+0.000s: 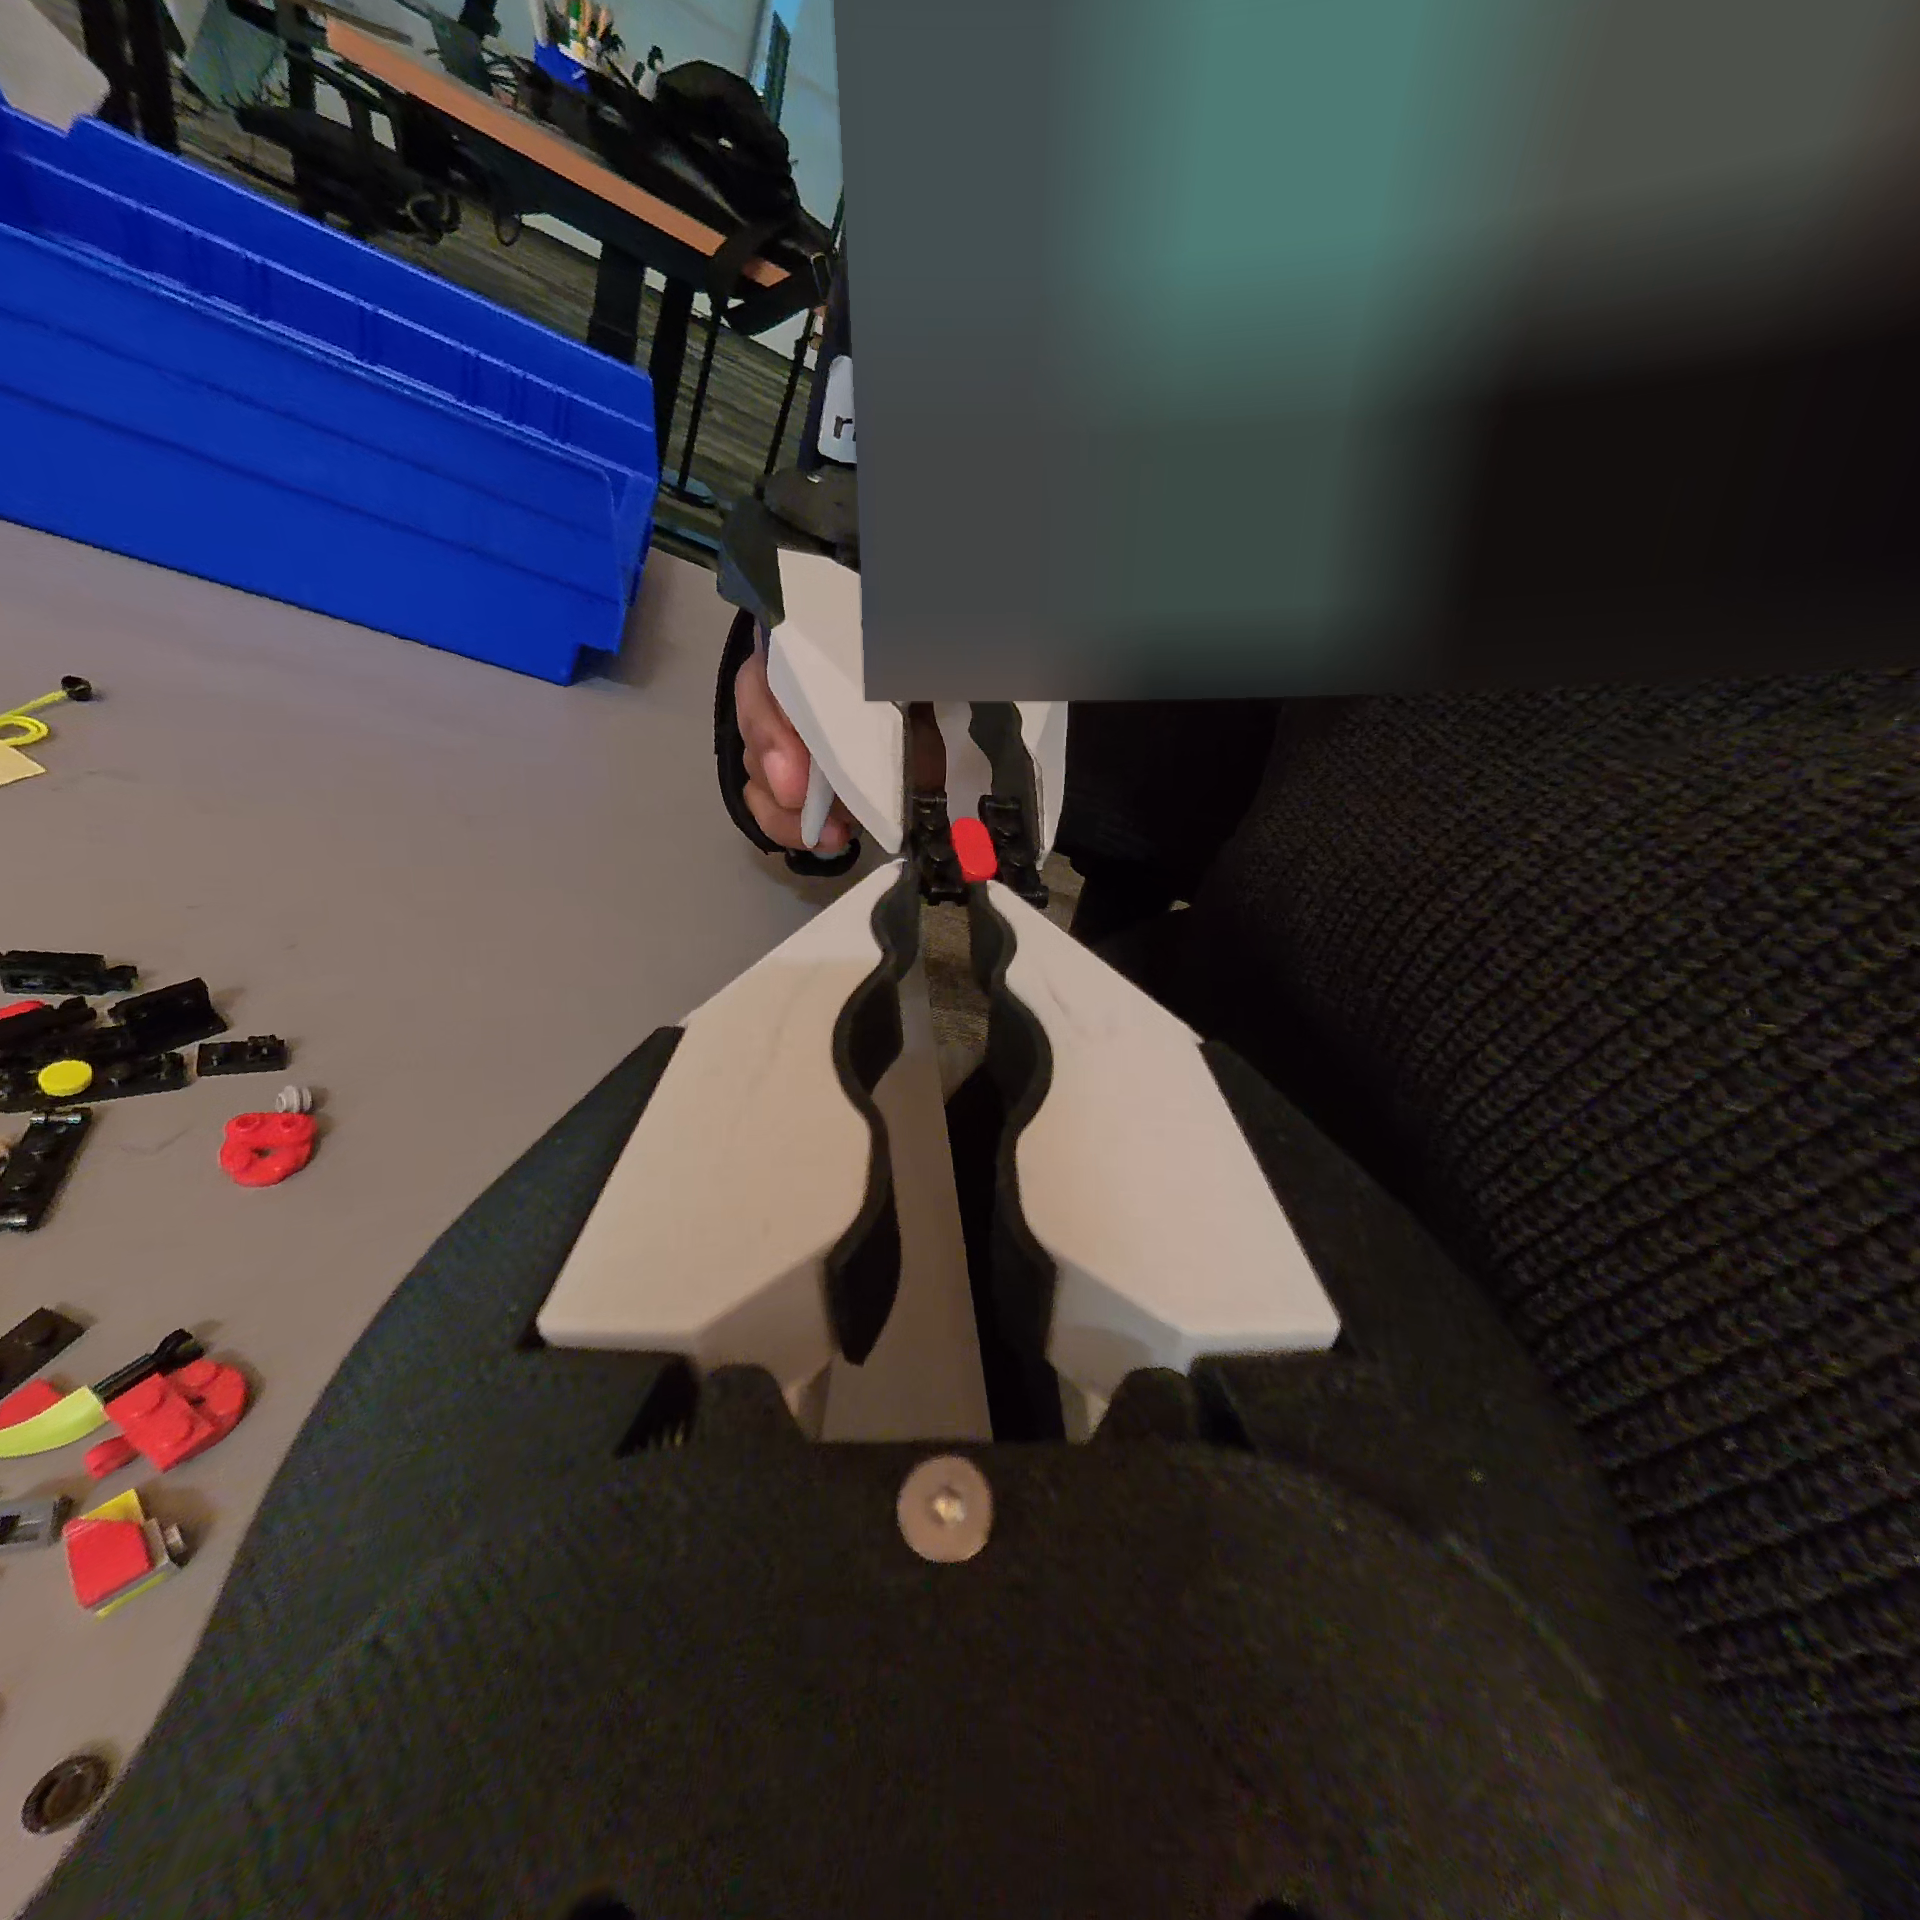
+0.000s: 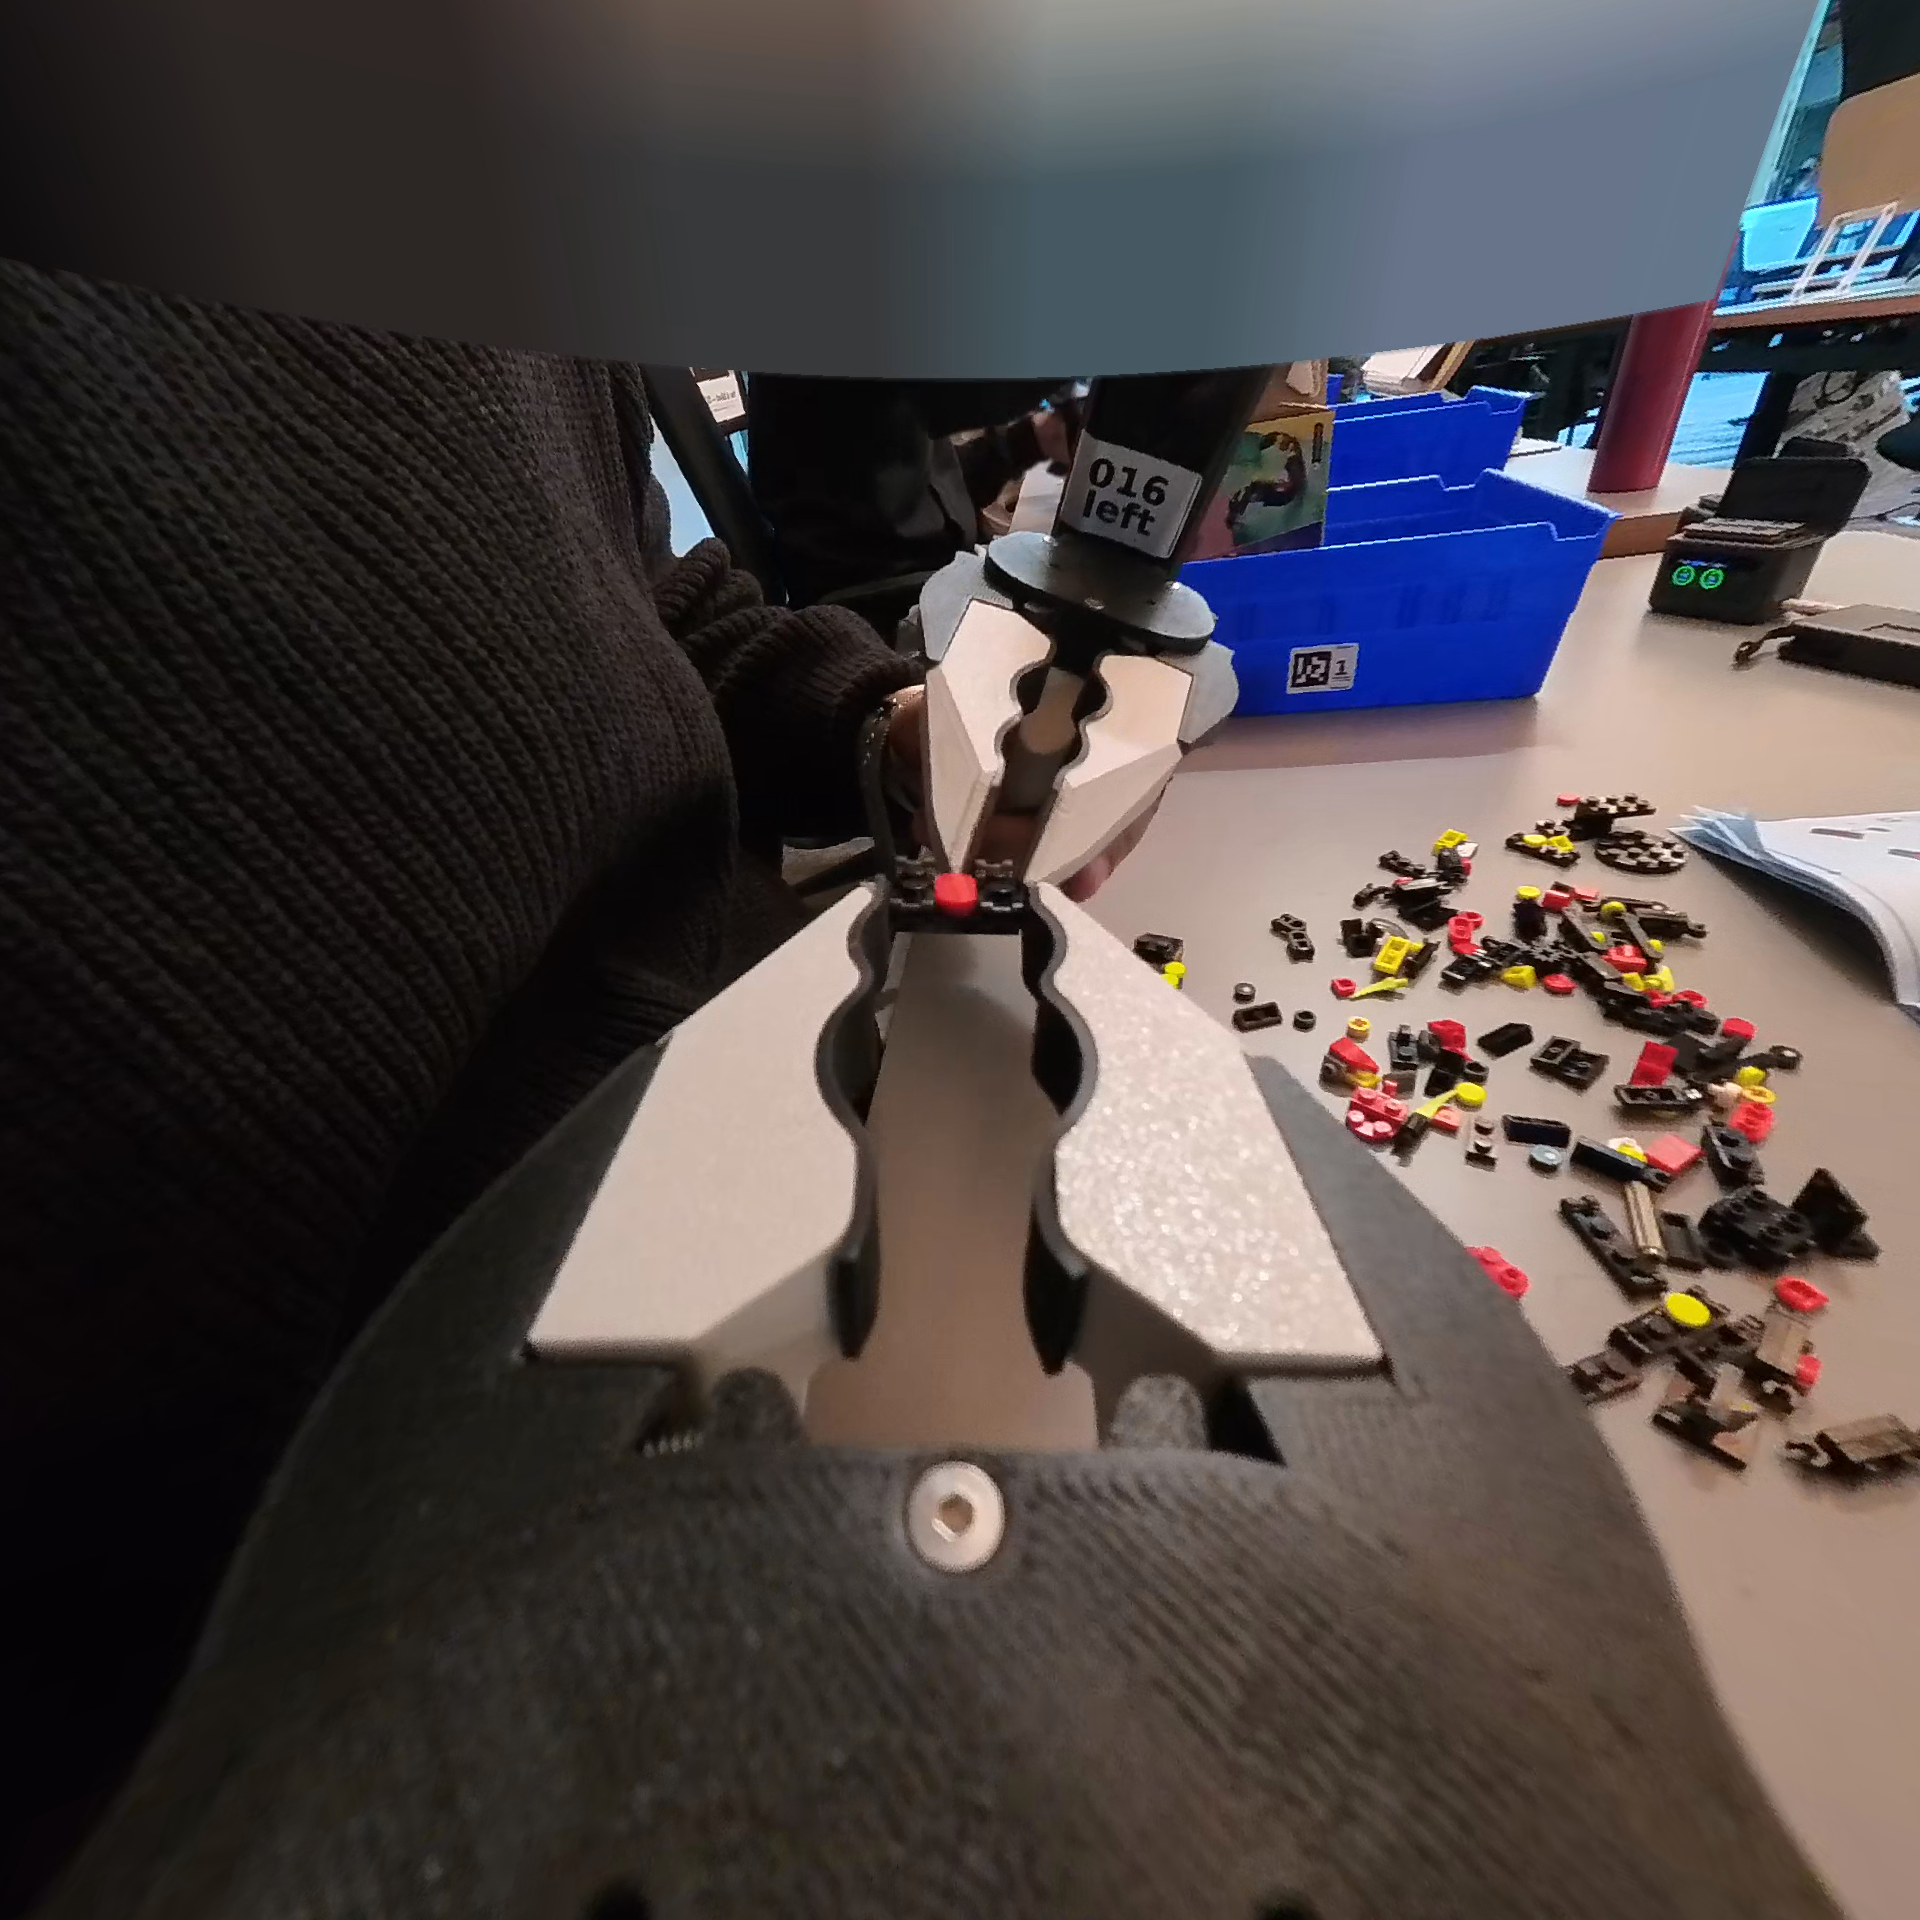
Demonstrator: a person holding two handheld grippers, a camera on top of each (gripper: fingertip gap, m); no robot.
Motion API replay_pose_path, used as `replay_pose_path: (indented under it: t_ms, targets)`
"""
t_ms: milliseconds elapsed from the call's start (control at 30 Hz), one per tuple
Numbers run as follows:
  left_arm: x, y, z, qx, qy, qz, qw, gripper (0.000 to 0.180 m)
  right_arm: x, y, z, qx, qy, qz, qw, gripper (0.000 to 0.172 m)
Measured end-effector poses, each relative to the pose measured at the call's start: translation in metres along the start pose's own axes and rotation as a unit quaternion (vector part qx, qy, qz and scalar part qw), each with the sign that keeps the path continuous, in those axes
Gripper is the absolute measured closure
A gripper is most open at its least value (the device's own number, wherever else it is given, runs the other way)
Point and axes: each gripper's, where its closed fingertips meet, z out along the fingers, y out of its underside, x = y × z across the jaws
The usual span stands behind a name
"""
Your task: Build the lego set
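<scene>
A small black brick assembly (image 2: pixel 956 922) with a red round tile (image 2: pixel 954 891) on top is held in the air between both grippers. My right gripper (image 2: pixel 958 914) is shut across its width, one pad on each end. My left gripper (image 2: pixel 966 860) comes from the far side, tip to tip with the right one. In the left wrist view, my left gripper (image 1: pixel 945 888) is nearly closed on a small black part of the assembly (image 1: pixel 928 854), next to the red tile (image 1: pixel 974 847). The right gripper's white fingers (image 1: pixel 831 727) show beyond it.
Loose black, red and yellow bricks (image 2: pixel 1558 1039) lie scattered on the grey table (image 1: pixel 416 831) and show in the left wrist view (image 1: pixel 125 1049). Blue bins (image 1: pixel 312 416) (image 2: pixel 1455 582) stand at the back. Papers (image 2: pixel 1829 883) and a black device (image 2: pixel 1735 561) lie far right. A black sleeve (image 2: pixel 312 727) is close by. Less than 4 cm separates the two grippers' tips.
</scene>
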Motion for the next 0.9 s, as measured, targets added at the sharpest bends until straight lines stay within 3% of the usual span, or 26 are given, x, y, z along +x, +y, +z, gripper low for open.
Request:
replay_pose_path:
  t_ms: [900]
  targets:
    - [0.0058,0.0038,0.0022,-0.013,0.013,0.016,1.0,0.174,-0.0072,0.0028,0.0004,-0.004,-0.031,0.05,0.998,0.15]
